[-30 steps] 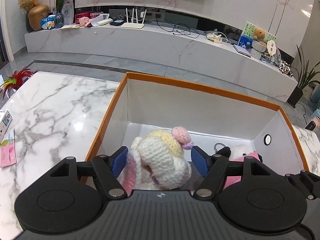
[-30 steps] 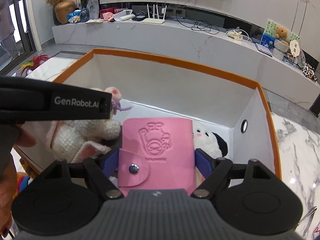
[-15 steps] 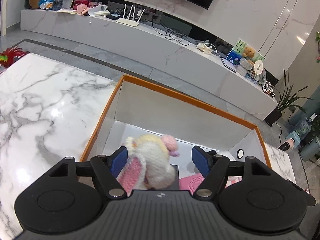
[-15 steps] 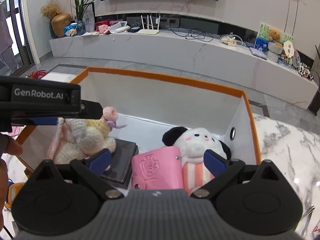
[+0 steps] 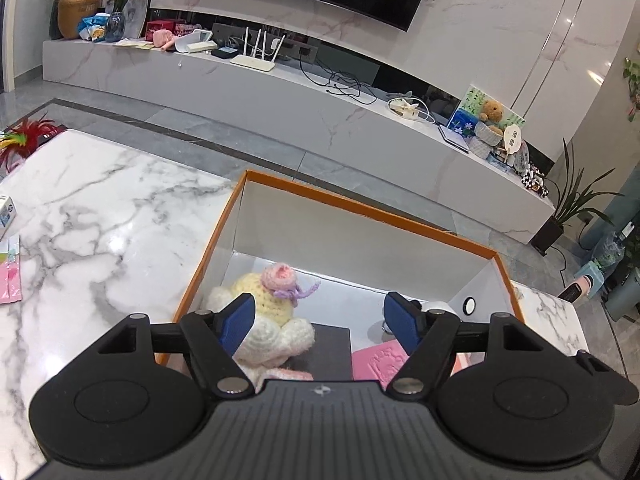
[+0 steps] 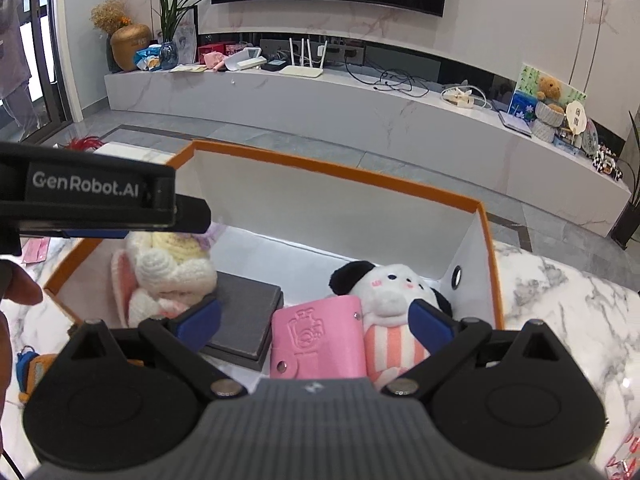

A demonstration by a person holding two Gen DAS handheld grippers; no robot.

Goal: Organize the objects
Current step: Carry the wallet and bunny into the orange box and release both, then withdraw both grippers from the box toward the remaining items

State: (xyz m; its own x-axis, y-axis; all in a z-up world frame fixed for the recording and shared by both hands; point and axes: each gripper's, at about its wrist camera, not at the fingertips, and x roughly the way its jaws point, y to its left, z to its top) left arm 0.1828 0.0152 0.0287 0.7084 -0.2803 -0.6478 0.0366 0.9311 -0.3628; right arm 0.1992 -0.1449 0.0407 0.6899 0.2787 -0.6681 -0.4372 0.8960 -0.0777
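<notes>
The box (image 6: 486, 240), orange outside and white inside, stands open on the marble counter (image 5: 104, 216) and holds four things. The crochet bunny (image 6: 168, 268) lies at the box's left end, its body partly on the dark grey case (image 6: 244, 320) that lies flat on the box floor. Right of the case the pink wallet (image 6: 320, 336) stands on edge, its snap tab low at the front. Just beside the wallet, touching it, the panda plush (image 6: 388, 288) in a pink striped outfit leans at the right end, below the round hole in the box's end wall.

The left claw (image 5: 320, 316) hangs above the box's left half with its jaws apart and nothing pressed between them; the bunny (image 5: 272, 308) lies below and just ahead of its left finger, the case (image 5: 332, 344) beneath the gap, and the wallet (image 5: 380, 360) under its right finger. The right claw (image 6: 316, 320) is held over the near side of the box, jaws spread wide and gripping nothing; the wallet lies beneath the gap, the case under its left finger, the panda behind its right finger. From the right wrist view the left claw's black arm crosses above the bunny

Left of the left claw, a pink packet (image 5: 10, 280) and a small carton (image 5: 6, 212) lie at the counter's edge
</notes>
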